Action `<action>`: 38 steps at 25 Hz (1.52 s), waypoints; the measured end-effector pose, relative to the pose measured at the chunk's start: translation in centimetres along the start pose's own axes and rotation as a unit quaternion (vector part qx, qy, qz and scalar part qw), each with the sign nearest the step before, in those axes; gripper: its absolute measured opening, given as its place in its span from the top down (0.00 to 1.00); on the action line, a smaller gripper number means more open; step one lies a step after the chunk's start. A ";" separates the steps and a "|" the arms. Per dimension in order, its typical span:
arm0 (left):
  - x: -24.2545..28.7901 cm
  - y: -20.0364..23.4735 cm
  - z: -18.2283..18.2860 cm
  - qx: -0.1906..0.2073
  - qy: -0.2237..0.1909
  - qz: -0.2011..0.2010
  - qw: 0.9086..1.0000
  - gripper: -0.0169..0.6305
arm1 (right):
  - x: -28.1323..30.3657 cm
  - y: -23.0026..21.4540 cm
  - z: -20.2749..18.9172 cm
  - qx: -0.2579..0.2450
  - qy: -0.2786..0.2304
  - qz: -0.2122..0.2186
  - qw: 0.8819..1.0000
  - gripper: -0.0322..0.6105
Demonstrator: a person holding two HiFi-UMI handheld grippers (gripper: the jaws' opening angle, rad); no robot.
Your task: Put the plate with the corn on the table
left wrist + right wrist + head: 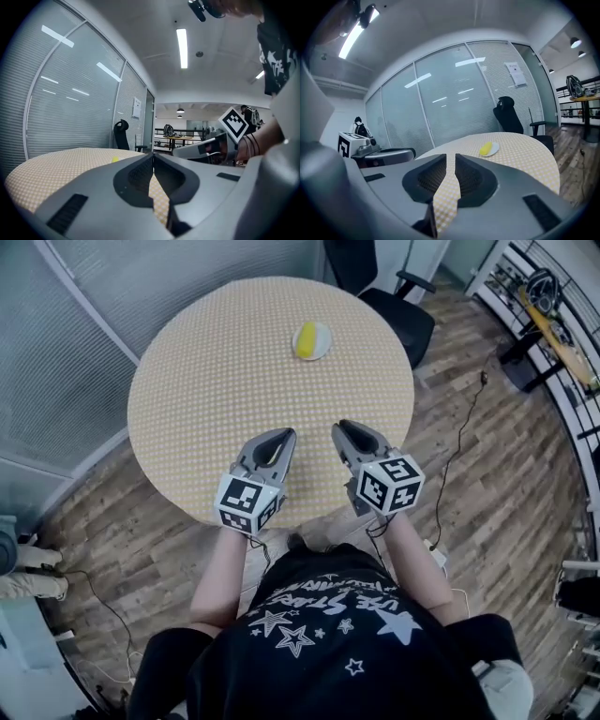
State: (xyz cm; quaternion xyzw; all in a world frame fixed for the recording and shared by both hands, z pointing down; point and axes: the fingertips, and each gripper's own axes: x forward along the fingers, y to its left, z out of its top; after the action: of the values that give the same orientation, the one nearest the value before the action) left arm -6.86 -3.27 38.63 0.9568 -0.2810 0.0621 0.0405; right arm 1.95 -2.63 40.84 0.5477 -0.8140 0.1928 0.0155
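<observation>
Held side by side over the near edge of the round table point(197, 390), the left gripper point(284, 434) has its jaws pressed together on nothing. The right gripper point(345, 427) has its jaws a slit apart, empty. Far across the table, well apart from both, rests the plate point(321, 343) with the corn point(305, 339).

I see small white plate point(319, 340) resting flat on round table point(216, 390), far side, slightly right of centre. Yellow corn point(305, 340) lies on plate, over its left half. Table top: fine yellow-white check pattern.
</observation>
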 end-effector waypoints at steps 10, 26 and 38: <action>-2.2 -8.4 -0.7 -0.007 0.024 0.011 1.000 0.96 | -9.1 1.5 -2.7 -0.006 0.007 0.028 1.000 0.86; -9.5 -16.6 -3.2 -0.036 0.048 0.075 0.995 0.96 | -16.8 5.0 -7.0 -0.027 0.023 0.069 0.997 0.86; -15.3 -15.4 -1.2 -0.009 0.008 0.063 0.998 0.96 | -17.1 10.3 -6.3 -0.074 0.015 0.041 0.996 0.87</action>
State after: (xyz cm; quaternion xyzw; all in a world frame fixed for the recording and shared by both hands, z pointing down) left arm -11.39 17.88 36.97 0.9362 -0.3412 0.0700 0.0470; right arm -1.63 17.99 39.52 0.5081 -0.8476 0.1406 0.0598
